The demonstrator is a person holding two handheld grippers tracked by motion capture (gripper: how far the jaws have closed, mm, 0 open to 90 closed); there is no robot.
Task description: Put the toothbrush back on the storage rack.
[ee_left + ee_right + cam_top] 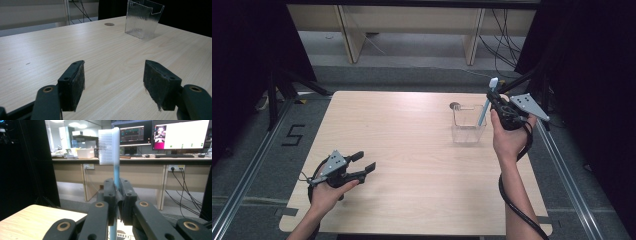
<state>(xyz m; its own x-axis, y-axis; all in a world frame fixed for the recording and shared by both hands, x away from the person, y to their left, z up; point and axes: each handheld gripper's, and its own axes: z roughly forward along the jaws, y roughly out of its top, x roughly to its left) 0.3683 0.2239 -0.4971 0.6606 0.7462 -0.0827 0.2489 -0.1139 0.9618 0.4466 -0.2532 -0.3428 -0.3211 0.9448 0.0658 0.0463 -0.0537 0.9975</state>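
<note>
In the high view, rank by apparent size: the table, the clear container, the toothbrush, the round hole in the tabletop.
1. table
2. clear container
3. toothbrush, longer but far thinner, so these two are close
4. round hole

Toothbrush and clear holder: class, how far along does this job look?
Done: the right tongs have gripped the toothbrush, bristles up. In hand: it hangs over the clear holder, lower end at its rim. Left: probably releasing it inside. The left tongs wait open.
</note>
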